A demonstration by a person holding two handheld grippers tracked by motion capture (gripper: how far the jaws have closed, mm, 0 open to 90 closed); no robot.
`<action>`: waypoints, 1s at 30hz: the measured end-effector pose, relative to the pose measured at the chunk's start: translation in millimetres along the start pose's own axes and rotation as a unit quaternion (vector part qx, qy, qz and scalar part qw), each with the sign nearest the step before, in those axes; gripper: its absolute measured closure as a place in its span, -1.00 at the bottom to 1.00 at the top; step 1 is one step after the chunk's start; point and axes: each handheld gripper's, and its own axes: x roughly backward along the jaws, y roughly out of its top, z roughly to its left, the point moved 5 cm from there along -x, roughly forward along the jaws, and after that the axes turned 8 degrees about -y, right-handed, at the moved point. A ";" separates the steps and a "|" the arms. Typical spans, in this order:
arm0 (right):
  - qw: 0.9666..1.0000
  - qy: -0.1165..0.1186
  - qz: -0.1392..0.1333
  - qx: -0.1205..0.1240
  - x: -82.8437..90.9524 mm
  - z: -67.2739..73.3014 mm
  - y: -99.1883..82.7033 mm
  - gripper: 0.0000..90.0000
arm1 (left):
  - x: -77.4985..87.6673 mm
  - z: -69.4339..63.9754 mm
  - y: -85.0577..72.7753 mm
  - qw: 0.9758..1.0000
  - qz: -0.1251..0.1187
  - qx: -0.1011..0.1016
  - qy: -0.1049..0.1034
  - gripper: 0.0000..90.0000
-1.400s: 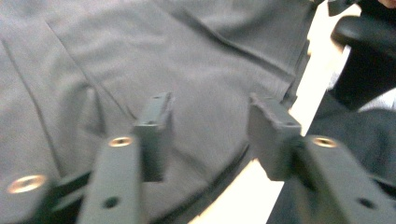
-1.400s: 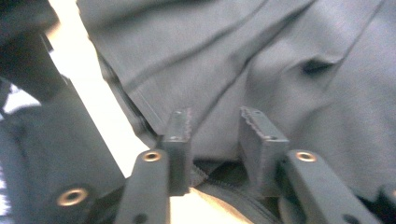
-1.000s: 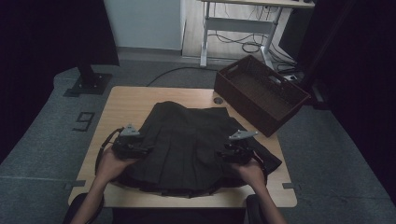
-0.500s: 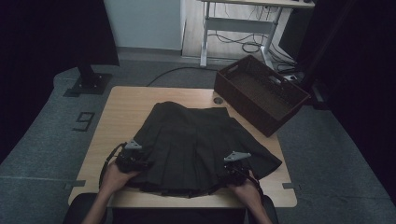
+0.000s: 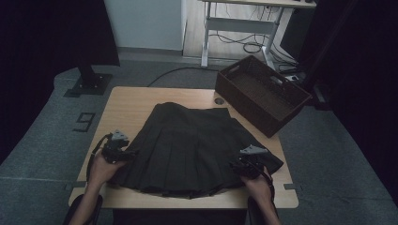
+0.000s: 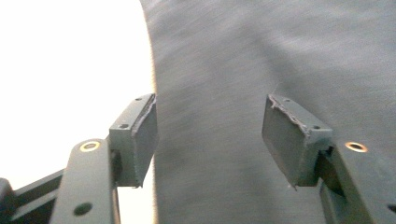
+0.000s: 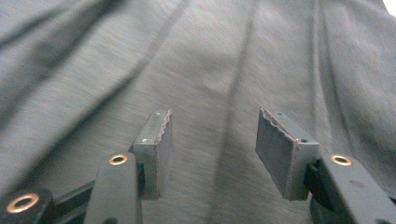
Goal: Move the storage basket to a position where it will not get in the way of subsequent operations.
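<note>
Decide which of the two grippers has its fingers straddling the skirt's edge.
The left gripper: one finger lies over bare table, the other over the skirt. The right gripper has both over cloth.

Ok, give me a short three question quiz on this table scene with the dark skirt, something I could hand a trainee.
1. True or false: the dark pleated skirt lies spread flat on the wooden table.
2. Where does the brown basket sit? A) on the skirt B) at the table's far right corner, overhanging the edge C) on the floor at left
3. Fill in: the jaws of the left claw and the right claw stand ____, with nothing pinched between the pads.

Key
1. True.
2. B.
3. Open; the left claw straddles the skirt's edge, the right one hangs over the pleats.
</note>
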 end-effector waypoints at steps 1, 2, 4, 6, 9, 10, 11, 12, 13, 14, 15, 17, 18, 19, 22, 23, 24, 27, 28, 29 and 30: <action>1.000 -0.011 0.007 0.001 -4.2 -2.1 -3.9 -0.01 | -2.7 4.7 -2.8 1.000 0.004 0.005 0.001 -0.18; 1.000 -0.014 0.011 0.001 -6.9 -2.9 -6.3 -0.04 | -7.6 9.6 -7.5 1.000 0.011 0.011 0.004 -0.18; 0.999 -0.025 0.021 0.003 -14.2 -5.1 -12.5 -0.11 | -15.4 10.8 -14.6 1.000 0.026 0.009 0.006 -0.17; 0.999 -0.027 0.030 0.004 -19.7 -6.2 -16.2 -0.18 | -18.6 8.3 -18.0 1.000 0.019 0.012 0.004 -0.15; 0.999 -0.026 0.027 -0.007 -22.9 -10.6 -16.6 -0.22 | -18.1 4.4 -20.3 1.000 0.013 0.019 0.008 -0.09; 0.999 -0.026 0.025 -0.007 -23.8 -12.6 -16.3 -0.23 | -17.7 2.6 -21.5 1.000 0.012 0.023 0.006 -0.08; 0.999 -0.026 0.024 -0.009 -25.0 -14.8 -16.0 -0.25 | -17.3 0.4 -22.8 1.000 0.011 0.026 0.005 -0.07; 0.999 -0.026 0.023 -0.013 -26.3 -17.6 -15.5 -0.26 | -16.6 -2.2 -24.5 1.000 0.010 0.027 0.002 -0.07; 0.999 -0.027 0.023 -0.016 -27.7 -20.7 -14.9 -0.27 | -15.8 -5.4 -26.2 1.000 0.008 0.026 0.000 -0.07; 0.999 -0.029 0.022 -0.019 -29.2 -24.1 -14.1 -0.28 | -15.1 -9.2 -27.8 1.000 0.008 0.023 -0.002 -0.07; 0.999 -0.031 0.022 -0.022 -30.9 -27.8 -13.3 -0.29 | -14.3 -13.0 -29.3 1.000 0.008 0.020 -0.005 -0.08; 0.999 -0.035 0.020 -0.029 -34.7 -35.7 -11.0 -0.31 | -13.0 -21.2 -32.3 1.000 0.008 0.016 -0.009 -0.08; 0.999 -0.038 0.020 -0.032 -36.7 -39.6 -9.7 -0.32 | -12.4 -25.3 -33.7 1.000 0.008 0.013 -0.010 -0.08; 0.998 -0.040 0.019 -0.035 -38.6 -43.2 -8.2 -0.32 | -12.1 -28.5 -34.8 1.000 0.007 0.012 -0.012 -0.08; 0.998 -0.044 0.022 -0.037 -43.7 -52.3 -4.1 -0.32 | -11.3 -39.9 -38.4 1.000 0.003 0.006 -0.016 -0.08; 0.998 -0.045 0.022 -0.039 -44.8 -54.1 -3.1 -0.32 | -11.0 -44.0 -39.9 1.000 0.001 0.004 -0.017 -0.08; 0.998 -0.047 0.022 -0.040 -46.2 -56.9 -1.6 -0.30 | -10.9 -46.9 -40.9 1.000 -0.001 0.002 -0.018 -0.08; 0.998 -0.051 0.018 -0.030 -43.1 -59.1 0.4 -0.27 | -10.6 -53.3 -43.2 1.000 -0.005 0.000 -0.018 -0.09; 0.998 -0.049 0.016 -0.033 -40.0 -58.7 1.2 -0.27 | -10.5 -54.7 -43.5 1.000 -0.005 -0.001 -0.018 -0.08; 0.998 -0.047 0.011 -0.035 -36.0 -58.1 2.1 -0.29 | -10.6 -56.0 -43.8 1.000 -0.006 -0.001 -0.019 -0.08; 0.998 -0.046 0.004 -0.038 -31.6 -57.2 3.4 -0.30 | -10.8 -57.2 -43.9 1.000 -0.006 -0.003 -0.019 -0.09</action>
